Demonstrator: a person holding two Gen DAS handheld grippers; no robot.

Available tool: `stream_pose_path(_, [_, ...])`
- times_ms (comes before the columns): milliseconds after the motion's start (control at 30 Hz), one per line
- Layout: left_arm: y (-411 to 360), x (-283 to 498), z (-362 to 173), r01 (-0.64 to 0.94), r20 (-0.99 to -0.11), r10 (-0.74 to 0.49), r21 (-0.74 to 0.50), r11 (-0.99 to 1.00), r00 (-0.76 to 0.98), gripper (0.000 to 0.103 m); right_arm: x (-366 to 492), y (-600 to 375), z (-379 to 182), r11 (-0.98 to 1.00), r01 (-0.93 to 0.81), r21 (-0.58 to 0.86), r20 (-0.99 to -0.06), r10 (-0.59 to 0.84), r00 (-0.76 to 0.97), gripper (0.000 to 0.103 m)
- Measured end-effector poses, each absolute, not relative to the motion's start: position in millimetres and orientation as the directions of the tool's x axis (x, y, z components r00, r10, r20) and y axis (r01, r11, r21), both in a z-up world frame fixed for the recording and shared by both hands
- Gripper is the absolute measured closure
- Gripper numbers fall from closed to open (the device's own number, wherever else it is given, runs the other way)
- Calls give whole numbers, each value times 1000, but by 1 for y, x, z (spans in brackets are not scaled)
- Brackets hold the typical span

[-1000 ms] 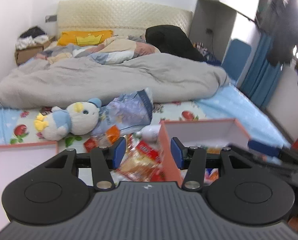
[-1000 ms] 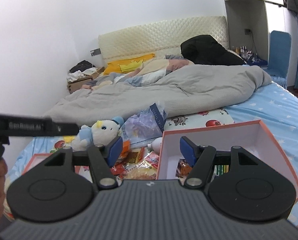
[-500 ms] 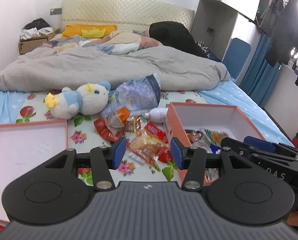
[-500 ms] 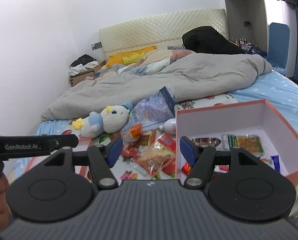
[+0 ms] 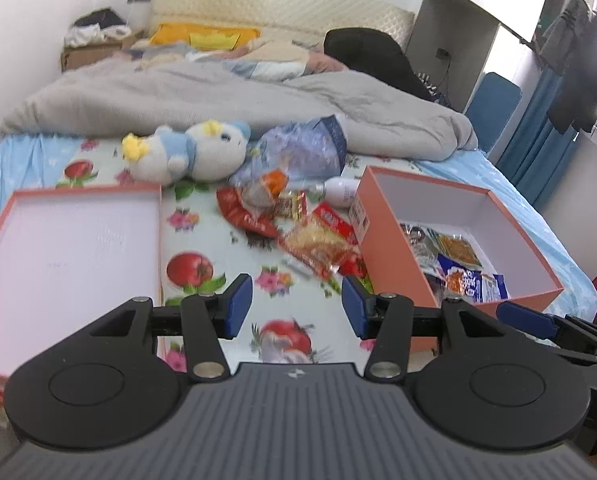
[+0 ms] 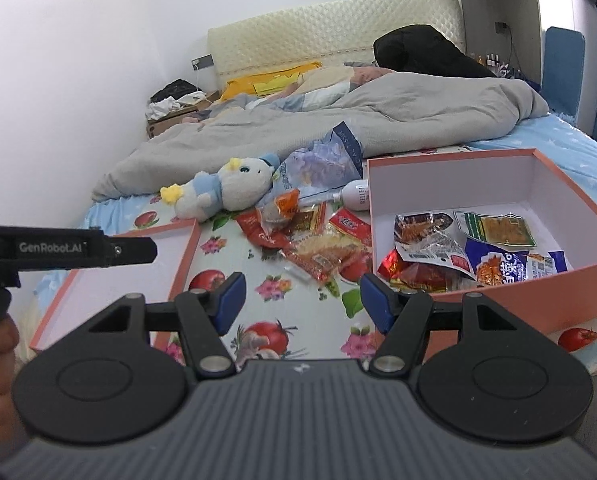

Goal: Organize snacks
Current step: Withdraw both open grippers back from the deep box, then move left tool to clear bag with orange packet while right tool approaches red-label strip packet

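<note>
Both the left gripper (image 5: 297, 306) and right gripper (image 6: 301, 303) stand wide, empty. Advised: pinch one loose packet (image 6: 323, 257) flat, then lift into the box (image 6: 578, 216).

You're working in a small bedroom with plain white walls (image 6: 78, 80). The bed (image 5: 38, 152) fills most of the frame, with a pale blue sheet and a fruit-and-flower print cover near the bottom. A rumpled grey duvet (image 5: 218, 100) runs across the middle, and a cream quilted headboard (image 5: 278, 0) sits at the top. At upper left there's a cardboard box (image 5: 90, 54) piled with clothes. On the right you've got a blue chair (image 5: 494, 108), blue curtains (image 5: 538, 152) and dark clothes hanging (image 5: 578, 80) against bright window light.
</note>
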State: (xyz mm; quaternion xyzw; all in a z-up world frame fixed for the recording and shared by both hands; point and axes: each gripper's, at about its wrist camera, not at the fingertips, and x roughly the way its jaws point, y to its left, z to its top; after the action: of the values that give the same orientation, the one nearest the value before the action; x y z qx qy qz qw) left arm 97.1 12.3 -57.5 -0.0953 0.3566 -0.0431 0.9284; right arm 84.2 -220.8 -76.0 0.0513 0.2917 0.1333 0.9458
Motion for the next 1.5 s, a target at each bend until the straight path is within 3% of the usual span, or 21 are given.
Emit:
stream_pose_path(367, [26, 109, -76, -45, -680, -127, -229, 972, 722, 36, 94, -213, -91, 962, -220, 159, -556, 272, 785, 37])
stream_pose_path(600, [31, 144, -93, -64, -700, -135, -250, 966, 701, 36, 116, -206, -105, 954, -255, 155, -588, 297, 753, 37])
stream_pose_path(1033, [62, 238, -145, -118, -753, -135, -272, 955, 644, 30, 181, -165, -137, 937, -331, 108, -616, 325, 718, 37])
stream_pose_path(1500, [103, 354, -215, -218, -787, -223, -410, 885, 575, 28, 272, -131, -188, 934, -354, 50, -689, 289, 665, 37])
